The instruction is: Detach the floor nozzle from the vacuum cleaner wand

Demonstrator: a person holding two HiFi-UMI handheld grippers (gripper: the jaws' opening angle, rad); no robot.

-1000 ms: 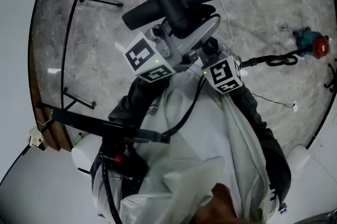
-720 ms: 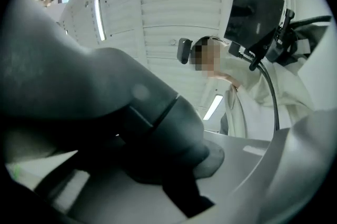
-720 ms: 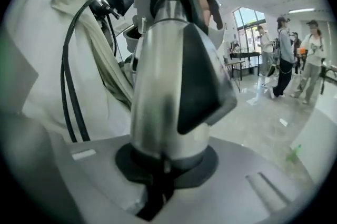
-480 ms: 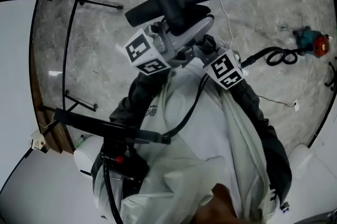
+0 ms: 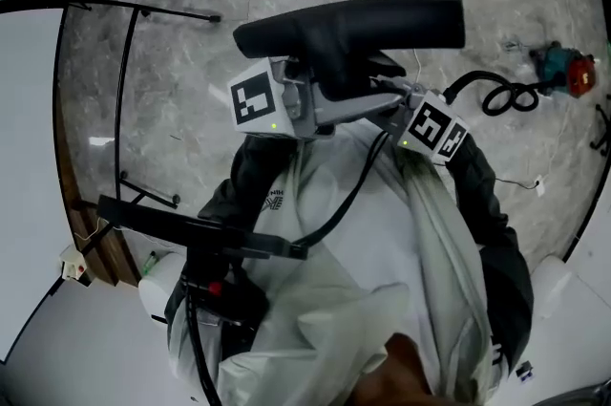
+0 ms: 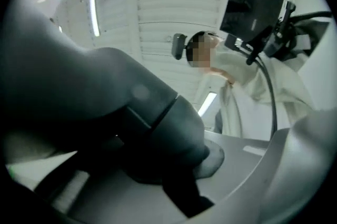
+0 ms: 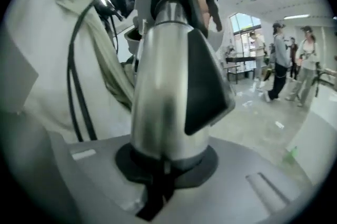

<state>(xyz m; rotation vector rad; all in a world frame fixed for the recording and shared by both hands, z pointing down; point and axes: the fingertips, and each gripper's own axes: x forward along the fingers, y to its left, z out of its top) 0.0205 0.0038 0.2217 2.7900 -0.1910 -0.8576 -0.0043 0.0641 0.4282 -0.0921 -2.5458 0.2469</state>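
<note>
Nozzle [image 5: 353,22] is up off the marble floor [image 5: 181,41], held crosswise close in front of the person's pale coat [image 5: 382,242]. Left gripper [image 5: 310,103] is clamped on its dark neck, which fills the left gripper view. Right gripper [image 5: 406,113] is clamped on the shiny metal wand [image 7: 166,75], just beside the left one. The wand carries a black wedge-shaped piece [image 7: 202,86] on one side. The joint between neck and wand sits behind the grippers in head view; can't tell if it's apart. A coiled black cable [image 5: 501,96] and a red-teal tool [image 5: 568,74] lie on the floor, right side.
</note>
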